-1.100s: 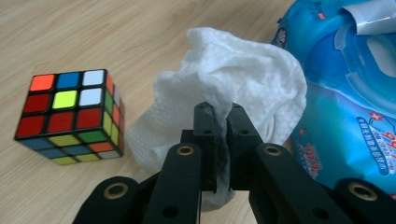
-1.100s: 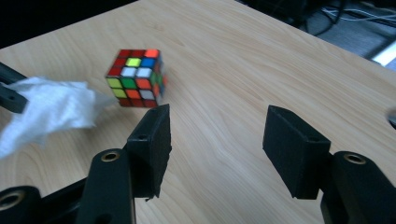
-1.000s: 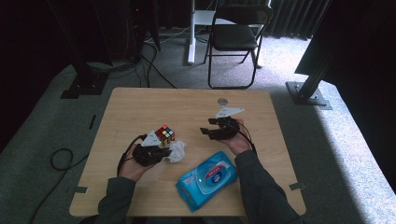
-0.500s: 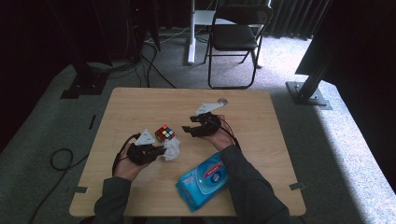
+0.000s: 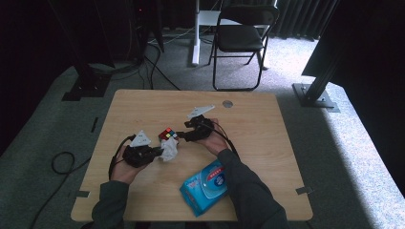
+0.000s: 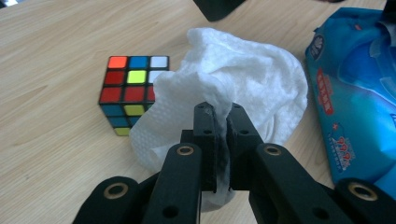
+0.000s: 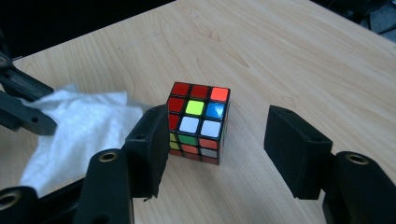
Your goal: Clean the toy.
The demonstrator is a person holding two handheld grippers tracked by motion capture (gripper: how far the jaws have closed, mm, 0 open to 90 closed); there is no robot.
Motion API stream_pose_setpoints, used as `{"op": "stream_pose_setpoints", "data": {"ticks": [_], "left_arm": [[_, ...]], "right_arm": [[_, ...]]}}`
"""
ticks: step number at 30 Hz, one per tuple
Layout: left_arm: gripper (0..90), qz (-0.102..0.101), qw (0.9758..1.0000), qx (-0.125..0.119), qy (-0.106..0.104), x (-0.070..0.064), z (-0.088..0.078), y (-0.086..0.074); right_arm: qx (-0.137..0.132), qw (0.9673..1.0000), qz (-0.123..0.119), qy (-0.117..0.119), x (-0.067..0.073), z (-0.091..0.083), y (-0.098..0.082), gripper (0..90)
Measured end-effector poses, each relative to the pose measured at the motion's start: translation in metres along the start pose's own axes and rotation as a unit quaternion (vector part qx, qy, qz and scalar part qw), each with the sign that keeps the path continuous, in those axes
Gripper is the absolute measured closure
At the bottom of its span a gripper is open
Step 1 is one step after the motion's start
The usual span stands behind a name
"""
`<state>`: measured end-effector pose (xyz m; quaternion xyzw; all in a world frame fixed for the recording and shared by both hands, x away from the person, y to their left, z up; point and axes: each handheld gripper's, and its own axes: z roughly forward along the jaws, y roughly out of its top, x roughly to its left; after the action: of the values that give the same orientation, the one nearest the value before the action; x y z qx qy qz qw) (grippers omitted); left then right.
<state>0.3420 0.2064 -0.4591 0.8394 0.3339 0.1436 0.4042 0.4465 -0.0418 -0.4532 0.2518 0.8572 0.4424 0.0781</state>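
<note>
A scrambled Rubik's cube (image 5: 167, 134) (image 6: 131, 92) (image 7: 198, 120) rests on the wooden table (image 5: 267, 143). My left gripper (image 5: 156, 151) (image 6: 218, 115) is shut on a crumpled white wipe (image 5: 168, 150) (image 6: 243, 88) (image 7: 77, 130), which lies against the cube's side. My right gripper (image 5: 184, 135) (image 7: 219, 149) is open, its jaws wide apart just short of the cube, one pad (image 7: 150, 144) close to the cube's left face.
A blue pack of wet wipes (image 5: 206, 180) (image 6: 359, 93) lies near the table's front edge, right of the left gripper. A folding chair (image 5: 241, 38) stands on the floor beyond the table. A small round disc (image 5: 227, 103) sits near the far edge.
My right gripper has moved left across the table toward the cube. The left gripper with the wipe has shifted slightly left and stays beside the cube.
</note>
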Motion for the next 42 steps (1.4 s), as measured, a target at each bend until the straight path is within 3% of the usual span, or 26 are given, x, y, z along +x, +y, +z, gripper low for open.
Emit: {"op": "stream_pose_setpoints", "data": {"ticks": [8, 16, 22, 30, 42], "left_arm": [[85.1, -0.013, 0.9998, -0.009, 0.011, 0.008, -0.008, -0.004], [85.1, -0.027, 0.9991, -0.017, 0.027, 0.016, -0.016, -0.008], [85.1, -0.038, 0.9984, -0.020, 0.036, 0.021, -0.020, -0.011], [85.1, -0.042, 0.9982, -0.015, 0.040, 0.024, -0.018, -0.014], [85.1, -0.047, 0.9981, -0.014, 0.039, 0.026, -0.017, -0.016]], "right_arm": [[-0.008, 0.9999, 0.006, 0.005, 0.005, 0.016, 0.000, 37.6], [0.001, 1.0000, -0.006, -0.006, 0.014, 0.030, -0.002, 22.6], [0.017, 0.9997, -0.013, -0.009, 0.020, 0.044, -0.004, 17.3], [0.051, 0.9984, -0.009, -0.021, 0.022, 0.064, -0.009, 16.7], [0.066, 0.9972, -0.010, -0.035, 0.022, 0.075, -0.010, 20.6]]}}
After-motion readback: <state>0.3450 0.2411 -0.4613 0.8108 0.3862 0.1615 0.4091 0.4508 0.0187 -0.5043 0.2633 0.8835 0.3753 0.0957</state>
